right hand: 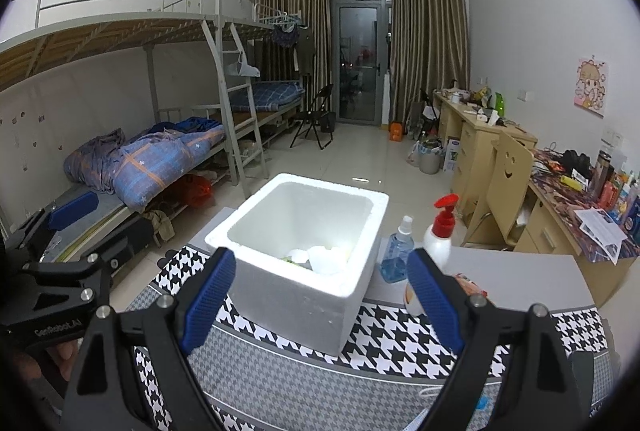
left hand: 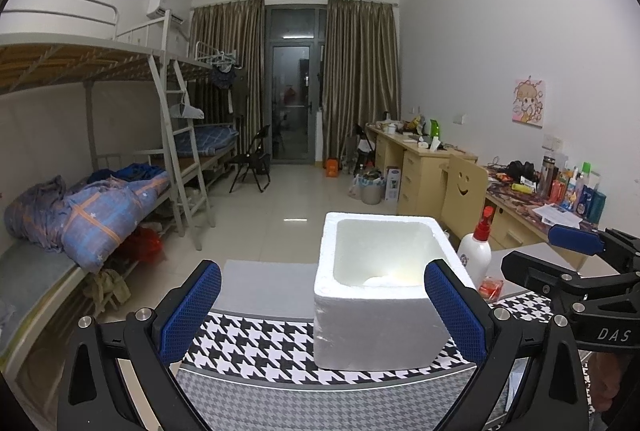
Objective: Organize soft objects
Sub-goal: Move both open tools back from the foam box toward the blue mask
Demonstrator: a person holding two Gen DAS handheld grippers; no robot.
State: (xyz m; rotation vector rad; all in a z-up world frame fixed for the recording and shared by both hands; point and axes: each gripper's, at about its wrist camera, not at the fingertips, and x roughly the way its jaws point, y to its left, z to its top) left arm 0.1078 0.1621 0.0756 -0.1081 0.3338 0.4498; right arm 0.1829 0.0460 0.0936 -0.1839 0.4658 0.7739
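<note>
A white foam box [left hand: 380,295] stands on a houndstooth cloth [left hand: 256,347]. It also shows in the right wrist view [right hand: 304,271], with pale soft objects [right hand: 320,257] lying at its bottom. My left gripper [left hand: 324,311] is open and empty, just in front of the box. My right gripper [right hand: 320,303] is open and empty, just in front of and above the box. The right gripper also shows at the right edge of the left wrist view [left hand: 576,251]. The left gripper shows at the left edge of the right wrist view [right hand: 72,215].
A white bottle with a red pump [right hand: 440,235] and a blue spray bottle [right hand: 400,251] stand right of the box. An orange packet [right hand: 468,285] lies behind my right finger. Bunk beds [right hand: 160,159] line the left wall, cluttered desks [right hand: 560,199] the right.
</note>
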